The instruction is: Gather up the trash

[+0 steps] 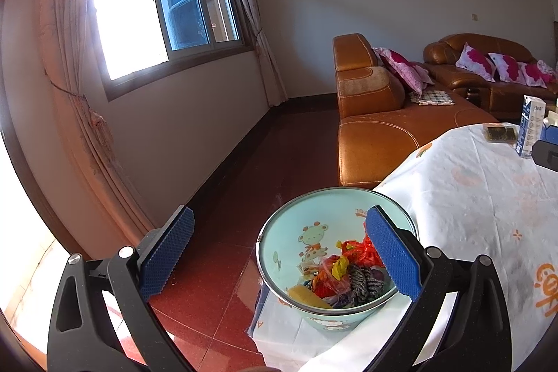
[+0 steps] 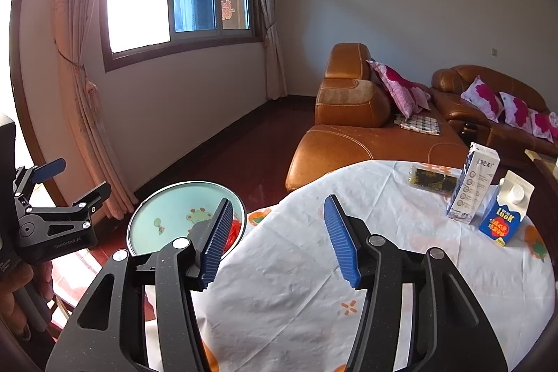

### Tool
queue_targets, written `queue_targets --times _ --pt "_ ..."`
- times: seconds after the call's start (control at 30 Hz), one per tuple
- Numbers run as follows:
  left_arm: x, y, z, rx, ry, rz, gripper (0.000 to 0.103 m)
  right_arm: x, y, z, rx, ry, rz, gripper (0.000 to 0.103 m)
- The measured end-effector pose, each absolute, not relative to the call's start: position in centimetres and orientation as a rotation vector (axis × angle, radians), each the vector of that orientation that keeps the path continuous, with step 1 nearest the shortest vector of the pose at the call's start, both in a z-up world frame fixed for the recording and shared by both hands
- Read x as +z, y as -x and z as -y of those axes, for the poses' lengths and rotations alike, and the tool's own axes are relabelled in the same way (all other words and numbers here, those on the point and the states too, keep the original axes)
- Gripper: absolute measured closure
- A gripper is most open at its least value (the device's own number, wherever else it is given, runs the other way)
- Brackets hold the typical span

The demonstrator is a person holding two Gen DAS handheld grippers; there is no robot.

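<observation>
White-clothed table [image 2: 401,267] ahead, both claws, left claw [image 1: 282,253] and right claw [image 2: 279,239], spread and empty; tall milk carton [image 2: 472,185] looks light, crushable, so pinch its flat sides mid-height.

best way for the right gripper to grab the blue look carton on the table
Grip the blue carton across its flat body below the gable, coming from the near side with the open right gripper. It stands upright, and the white carton crowds its left.
</observation>
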State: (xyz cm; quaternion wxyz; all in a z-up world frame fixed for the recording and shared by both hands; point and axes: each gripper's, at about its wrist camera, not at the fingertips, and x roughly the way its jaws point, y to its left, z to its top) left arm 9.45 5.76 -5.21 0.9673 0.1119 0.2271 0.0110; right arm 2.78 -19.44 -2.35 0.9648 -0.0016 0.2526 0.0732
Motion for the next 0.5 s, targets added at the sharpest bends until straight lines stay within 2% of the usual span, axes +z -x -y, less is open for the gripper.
queue_targets --times 0.33,0.5 --pt "-5.5 -8.9 -4.5 0.002 -0.275 -0.445 0.006 -3.0 -2.3 20.9 0.124 0.012 -0.527 0.040" --pt "-5.7 -9.4 -5.0 0.001 -0.244 -0.481 0.006 -4.1 -1.8 25.8 0.027 -0.015 -0.560 0.038"
